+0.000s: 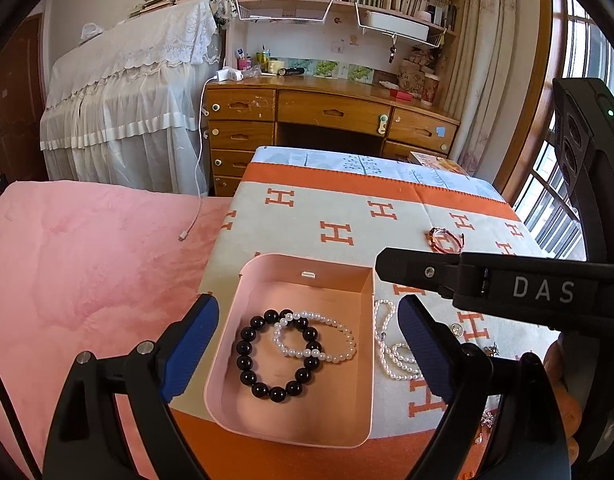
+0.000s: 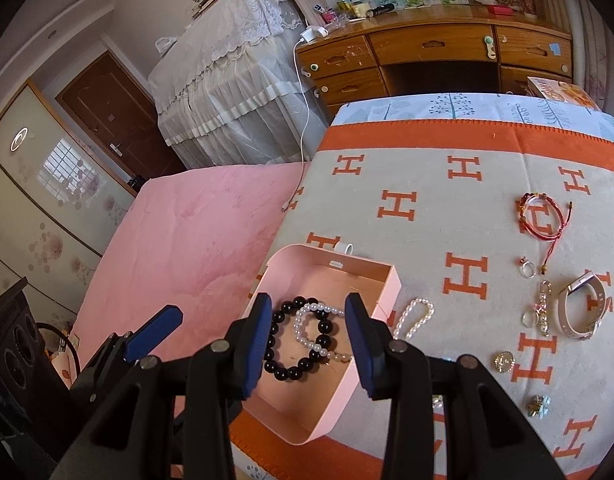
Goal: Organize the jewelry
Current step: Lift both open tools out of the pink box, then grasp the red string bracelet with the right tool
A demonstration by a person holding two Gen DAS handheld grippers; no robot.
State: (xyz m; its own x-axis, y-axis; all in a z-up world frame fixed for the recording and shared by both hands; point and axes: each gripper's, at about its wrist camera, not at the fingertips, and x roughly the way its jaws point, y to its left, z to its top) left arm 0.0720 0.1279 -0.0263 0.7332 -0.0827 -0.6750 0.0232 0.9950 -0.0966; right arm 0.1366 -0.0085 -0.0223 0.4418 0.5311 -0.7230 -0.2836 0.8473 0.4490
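Over H-patterned blanket (image 1: 347, 216) on table, we hold both grippers above pink box (image 1: 223, 356). Black bead bracelet (image 1: 277, 354) and pearl bracelet (image 1: 319, 336) overlap inside box. Left gripper (image 1: 307, 344): fingers wide apart, nothing between pads, box below gap. Right gripper (image 2: 309, 344): fingers partly apart, gripping nothing, bracelets seen between them. Pearl necklace (image 1: 391, 348) lies on blanket just right of box; red cord bracelet (image 2: 541, 216) well beyond.

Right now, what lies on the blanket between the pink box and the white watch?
In the right wrist view, between the pink box and the white watch lie a pearl strand and, nearer the watch, a small ring with a charm chain.
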